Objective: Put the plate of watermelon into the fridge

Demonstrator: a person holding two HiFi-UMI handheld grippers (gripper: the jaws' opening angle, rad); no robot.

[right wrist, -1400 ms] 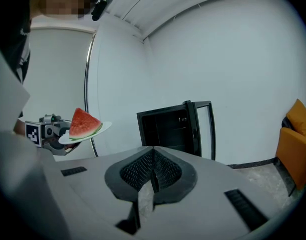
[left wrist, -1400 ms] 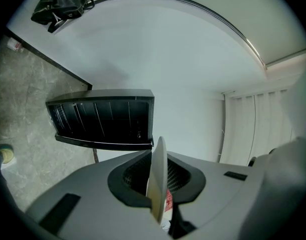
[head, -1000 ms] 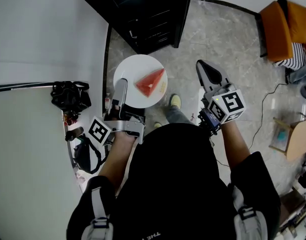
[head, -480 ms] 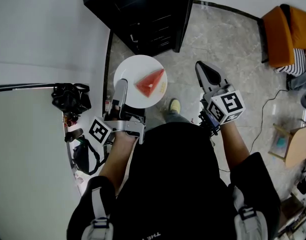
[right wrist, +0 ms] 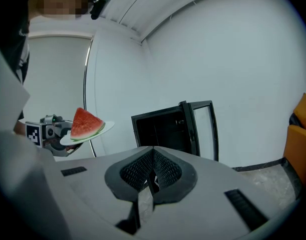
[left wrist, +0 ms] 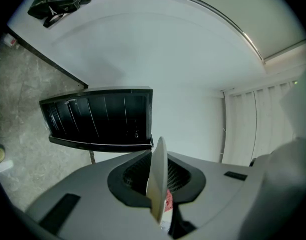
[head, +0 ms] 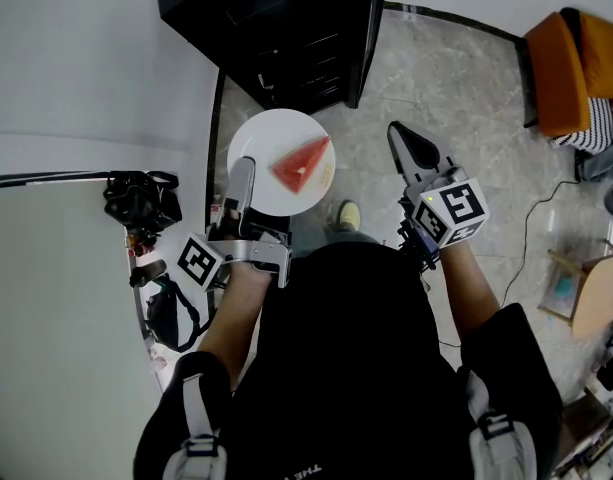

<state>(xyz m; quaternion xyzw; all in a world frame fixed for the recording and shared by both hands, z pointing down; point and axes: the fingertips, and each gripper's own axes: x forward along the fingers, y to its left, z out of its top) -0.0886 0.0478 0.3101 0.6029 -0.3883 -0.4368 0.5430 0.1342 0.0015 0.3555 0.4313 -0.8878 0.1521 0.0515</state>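
Note:
A white plate point(head: 264, 168) carries a red watermelon wedge point(head: 300, 164). My left gripper point(head: 242, 172) is shut on the plate's near rim and holds it level in the air. In the left gripper view the plate point(left wrist: 157, 183) shows edge-on between the jaws. The right gripper view shows the plate point(right wrist: 99, 131) and the wedge point(right wrist: 86, 123) at the left. A small black fridge point(head: 276, 28) stands ahead with its door open; its dark inside point(right wrist: 160, 129) also shows in the right gripper view. My right gripper point(head: 413, 149) hangs shut and empty to the plate's right.
A white counter point(head: 66, 268) with a black bag point(head: 138, 194) lies at my left. An orange chair point(head: 571, 53) stands at the far right, and a cable point(head: 534, 203) runs over the marble floor. The person's shoe point(head: 351, 211) is under the plate's right side.
The plate and both grippers have barely shifted. The fridge sits slightly lower and nearer in the head view.

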